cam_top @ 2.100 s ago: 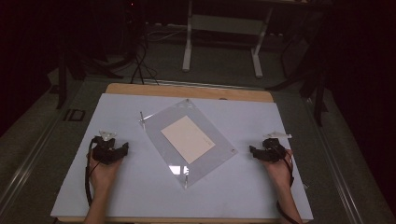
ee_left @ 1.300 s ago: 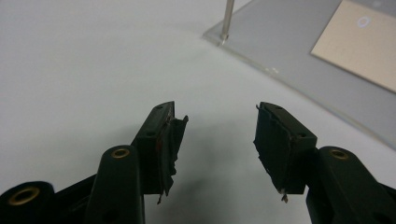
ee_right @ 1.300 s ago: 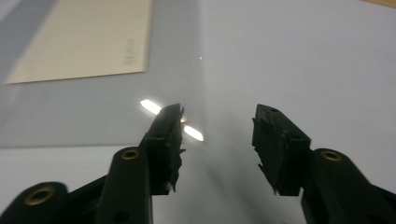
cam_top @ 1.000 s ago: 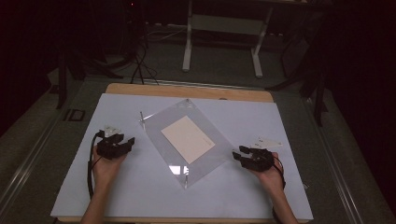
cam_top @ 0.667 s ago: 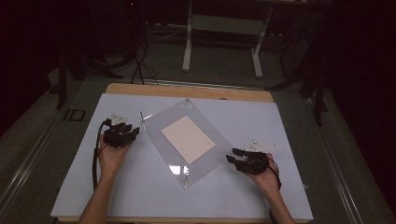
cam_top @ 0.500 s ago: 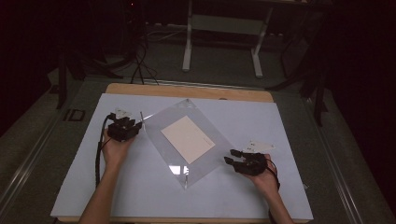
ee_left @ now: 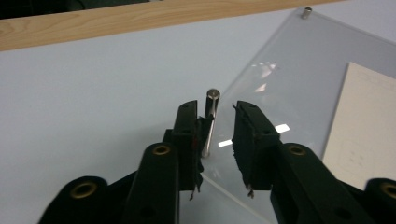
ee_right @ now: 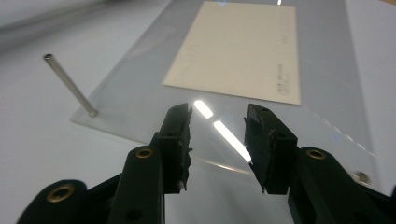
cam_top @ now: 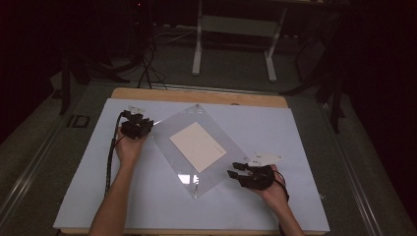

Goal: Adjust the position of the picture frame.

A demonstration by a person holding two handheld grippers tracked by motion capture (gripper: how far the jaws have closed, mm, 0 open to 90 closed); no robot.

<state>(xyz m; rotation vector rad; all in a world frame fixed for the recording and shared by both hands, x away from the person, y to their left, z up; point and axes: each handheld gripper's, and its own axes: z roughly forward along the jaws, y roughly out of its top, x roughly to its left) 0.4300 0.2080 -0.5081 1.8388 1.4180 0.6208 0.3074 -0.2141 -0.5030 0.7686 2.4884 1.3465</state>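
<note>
Now a clear plastic sheet (cam_top: 196, 147) lies flat near the middle of the surface (cam_top: 295, 132), turned like a diamond: its long axis runs from the far-left part toward the near-right part, one corner toward the far wooden edge, the opposite corner toward the near edge. It is see-through, glossy, with bright light glints near its near corner. A cream paper card (cam_top: 198, 146) sits under or inside it, its sides parallel to the sheet's. Small print runs along one edge of the card in the right gripper view (ee_right: 279, 74); too small to read. Thin metal pins stand at the sheet's corners: one (ee_left: 211, 116) at the left corner, one (ee_left: 307, 12) at the far corner, one (ee_right: 70, 85) at the near corner, tilted in that view.

Left tongs (cam_top: 143, 125) sit at the sheet's left corner, jaws just been closing, a gap between them; the corner pin stands between the jaws, right against one pad (ee_left: 198, 135), the other pad clear of it. Right tongs (cam_top: 236, 168) sit at the sheet's near-right edge, spread, jaws just been closing, pinching nothing; the sheet's edge lies just ahead of the tips (ee_right: 217, 135).
</note>
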